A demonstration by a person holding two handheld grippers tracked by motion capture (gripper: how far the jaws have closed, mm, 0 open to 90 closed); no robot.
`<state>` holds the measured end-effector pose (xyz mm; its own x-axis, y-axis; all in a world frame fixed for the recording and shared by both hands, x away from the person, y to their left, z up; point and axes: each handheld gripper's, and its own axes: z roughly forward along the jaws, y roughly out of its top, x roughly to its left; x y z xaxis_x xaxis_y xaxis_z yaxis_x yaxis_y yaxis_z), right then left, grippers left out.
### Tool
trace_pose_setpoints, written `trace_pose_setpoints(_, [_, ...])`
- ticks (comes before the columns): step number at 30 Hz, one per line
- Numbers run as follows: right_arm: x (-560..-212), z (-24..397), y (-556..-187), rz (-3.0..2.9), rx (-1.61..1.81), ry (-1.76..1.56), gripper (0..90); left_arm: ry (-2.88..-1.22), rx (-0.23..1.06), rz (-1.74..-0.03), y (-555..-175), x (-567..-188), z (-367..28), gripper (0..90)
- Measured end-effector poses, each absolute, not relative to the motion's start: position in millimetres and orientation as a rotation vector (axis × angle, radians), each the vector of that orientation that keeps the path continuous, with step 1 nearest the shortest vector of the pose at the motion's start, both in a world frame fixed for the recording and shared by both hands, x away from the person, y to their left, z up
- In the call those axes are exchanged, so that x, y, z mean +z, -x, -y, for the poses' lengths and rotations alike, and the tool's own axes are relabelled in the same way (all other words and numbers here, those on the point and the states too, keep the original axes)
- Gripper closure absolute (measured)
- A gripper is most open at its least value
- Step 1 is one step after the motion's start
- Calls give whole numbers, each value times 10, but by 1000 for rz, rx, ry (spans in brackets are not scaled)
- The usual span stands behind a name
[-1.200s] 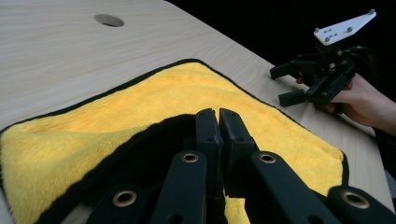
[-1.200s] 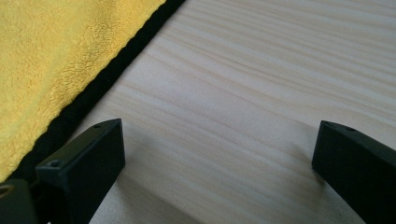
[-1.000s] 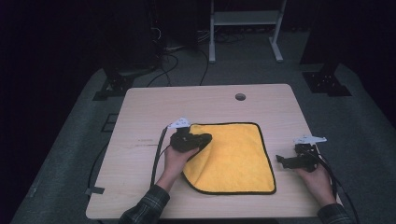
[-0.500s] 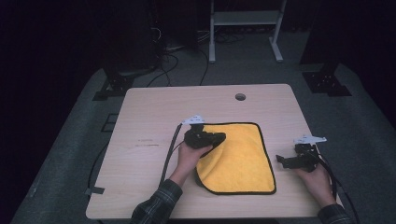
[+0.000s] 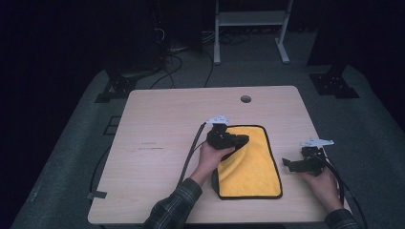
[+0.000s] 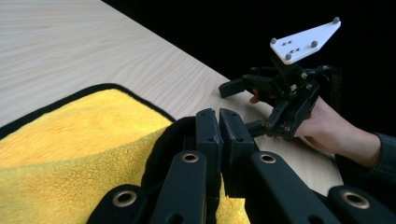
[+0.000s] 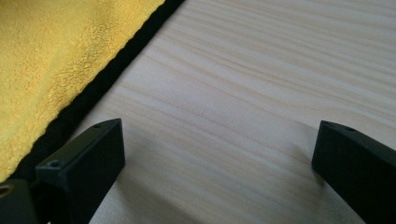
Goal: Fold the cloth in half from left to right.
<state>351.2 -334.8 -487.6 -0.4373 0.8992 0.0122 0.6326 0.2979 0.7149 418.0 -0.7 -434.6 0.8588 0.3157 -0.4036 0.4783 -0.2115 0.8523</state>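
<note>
A yellow fleece cloth with black trim (image 5: pixel 253 164) lies on the right half of a pale wooden counter (image 5: pixel 162 143), its left side lifted and folded over toward the middle. The left tongs (image 6: pixel 219 123), held in the person's left hand (image 5: pixel 212 155), are pressed together, pinching the cloth's black edge above the cloth. The right tongs (image 7: pixel 215 154), held in the right hand (image 5: pixel 325 183), rest low over bare counter just beside the cloth's right edge, jaws spread wide, gripping nothing. A small round hole (image 5: pixel 245 98) sits near the counter's far edge.
</note>
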Motion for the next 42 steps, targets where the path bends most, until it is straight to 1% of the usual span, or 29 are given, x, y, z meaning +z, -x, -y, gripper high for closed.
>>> trace_pose_setpoints(9, [-4876,3348,-3512,-2179,927,-1371,16,-1847,-202,-577,-4216,-4366,344,872])
trace_pose_setpoints(12, [-4876,3349,-3511,-2182,926,-1369,16,-1884,-217,-567,-4239,-4416,502,872])
trace_pose_setpoints(17, [-4876,3349,-3512,-2180,926,-1370,16,-1907,-234,-572,-4253,-4472,640,873])
trace_pose_setpoints(25, [-4875,3348,-3511,-2180,927,-1372,16,-2033,-231,-617,-4294,-4674,913,871])
trace_pose_setpoints(29, [-4876,3348,-3511,-2180,927,-1372,16,-2088,-205,-621,-4291,-4722,990,866])
trace_pose_setpoints(30, [-4876,3348,-3511,-2180,927,-1372,16,-2106,-193,-625,-4289,-4732,1008,853])
trace_pose_setpoints(32, [-4876,3348,-3511,-2180,927,-1372,16,-2101,-178,-630,-4282,-4730,1009,777])
trace_pose_setpoints(35, [-4876,3349,-3509,-2180,927,-1372,16,-2089,-163,-622,-4270,-4687,960,626])
trace_pose_setpoints(36, [-4876,3351,-3509,-2183,926,-1369,16,-2073,-148,-620,-4262,-4625,874,582])
trace_pose_setpoints(37, [-4876,3351,-3509,-2183,926,-1369,16,-2073,-148,-620,-4262,-4625,874,541])
trace_pose_setpoints(38, [-4876,3350,-3509,-2182,926,-1369,16,-2057,-129,-630,-4257,-4554,751,498])
trace_pose_setpoints(39, [-4876,3350,-3509,-2182,926,-1369,16,-2057,-129,-630,-4257,-4554,751,447])
trace_pose_setpoints(40, [-4876,3351,-3509,-2183,925,-1369,16,-2050,-116,-636,-4257,-4492,604,411])
trace_pose_setpoints(41, [-4876,3351,-3509,-2183,925,-1369,16,-2050,-116,-636,-4257,-4492,604,371])
trace_pose_setpoints(42, [-4876,3350,-3509,-2182,926,-1370,16,-2041,-96,-648,-4258,-4468,525,371])
